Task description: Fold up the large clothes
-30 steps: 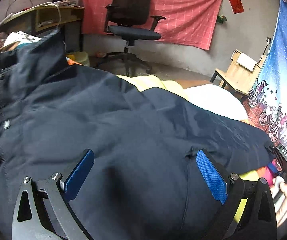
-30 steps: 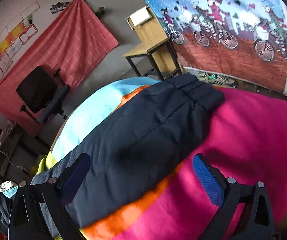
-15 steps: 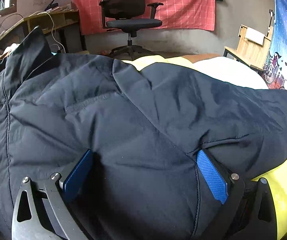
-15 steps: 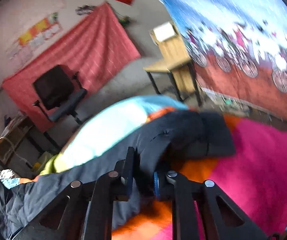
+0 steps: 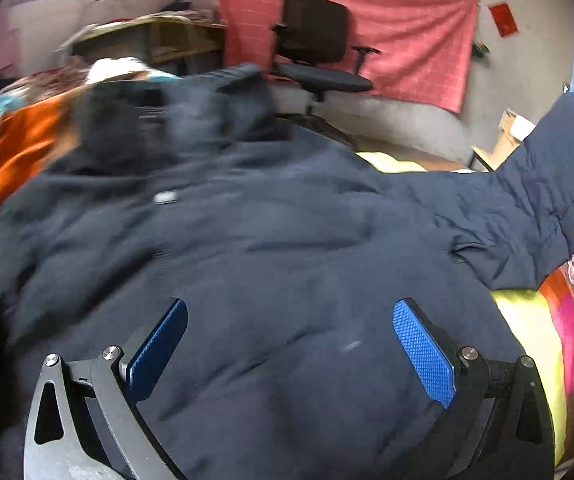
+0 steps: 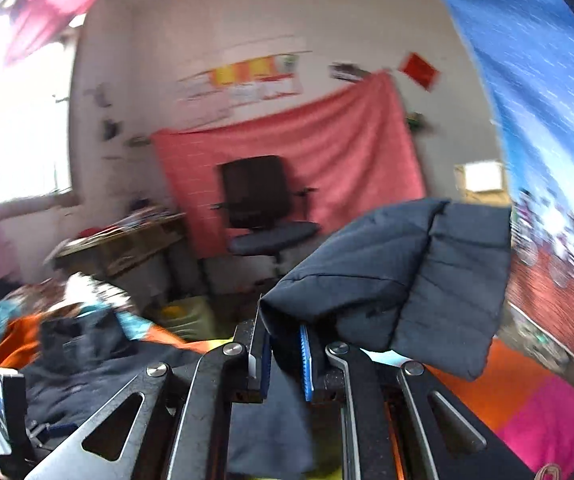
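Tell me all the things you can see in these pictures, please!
jacket: one, dark navy, spread over the blanket; its sleeve lifted
blanket: one, orange, yellow, pink and blue patches, under the jacket
office chair: one, black, by the far wall
red cloth: one, hung on the wall
wooden desk: one, cluttered, far left
bicycle curtain: one, blue, right side
left gripper: black, blue pads, open over the jacket
right gripper: closing, clamped on the sleeve

Pale plaster wall [image 6: 159, 60] with a red cloth [image 6: 327, 148] hung on it, black office chair [image 6: 263, 208] in front. Cluttered wooden desk [image 6: 127, 240] left, bright window [image 6: 11, 128] beyond. Blue bicycle-print hanging [image 6: 547, 100] right, small wooden table [image 5: 503, 140] beside it.
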Available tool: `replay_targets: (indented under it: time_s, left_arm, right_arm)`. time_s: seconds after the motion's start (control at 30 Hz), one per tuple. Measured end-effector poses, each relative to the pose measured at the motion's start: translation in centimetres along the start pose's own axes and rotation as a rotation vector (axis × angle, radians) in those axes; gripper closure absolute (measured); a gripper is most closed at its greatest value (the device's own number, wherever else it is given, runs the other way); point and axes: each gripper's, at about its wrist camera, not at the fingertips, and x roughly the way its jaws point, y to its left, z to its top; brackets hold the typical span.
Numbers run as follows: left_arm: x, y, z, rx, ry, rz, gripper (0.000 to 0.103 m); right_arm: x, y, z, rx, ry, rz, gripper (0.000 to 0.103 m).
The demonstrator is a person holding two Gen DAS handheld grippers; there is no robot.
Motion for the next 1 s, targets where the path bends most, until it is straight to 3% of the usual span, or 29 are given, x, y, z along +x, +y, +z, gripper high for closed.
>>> replay_targets:
  time_s: [0.23,0.37,0.47,0.63,0.7,0.8,0.93,0.97,1.0]
  left_arm:
    - [-7.1,7.6,-1.7,-0.167,-0.052,0.143,0.002]
    - [-9.9,12.5,-2.8,-0.357,-0.074,0.155,0.002]
    - [-10.9,14.8,-3.7,-0.440,-0.075,0.156,0.002]
    - [-12.4,16.2,-4.4,-0.467,-0.082,0.154,0.002]
    - [-12.6,16.3,-4.4,-0.464,-0.091,0.157,0.002]
    - [-12.9,16.4,-4.7,-0.466,-0.108,0.151,0.002]
    - [-12.2,15.9,-4.8,-0.454,-0.123,0.129,0.002]
    - [-11.8,15.6,-4.8,-0.440,-0.118,0.129,0.002]
    - [-11.3,15.3,-4.8,-0.425,-0.106,0.131,0.002]
  right_arm:
    - [0.6,12.1,-1.3,-0.154,0.021,0.193,0.092]
    - [1.3,18.4,-3.5,-0.175,0.136,0.358,0.092]
    - [0.5,23.2,-6.0,-0.242,0.196,0.455,0.092]
    - [0.4,29.6,-11.1,-0.391,0.335,0.538,0.092]
    - [0.9,31.3,-13.4,-0.418,0.432,0.548,0.091]
    - [2.4,33.3,-17.5,-0.491,0.596,0.541,0.081]
    - [2.7,32.5,-20.1,-0.520,0.731,0.586,0.066]
    - [2.6,31.9,-20.2,-0.515,0.748,0.602,0.057]
    - [2.3,30.8,-20.0,-0.489,0.764,0.630,0.039]
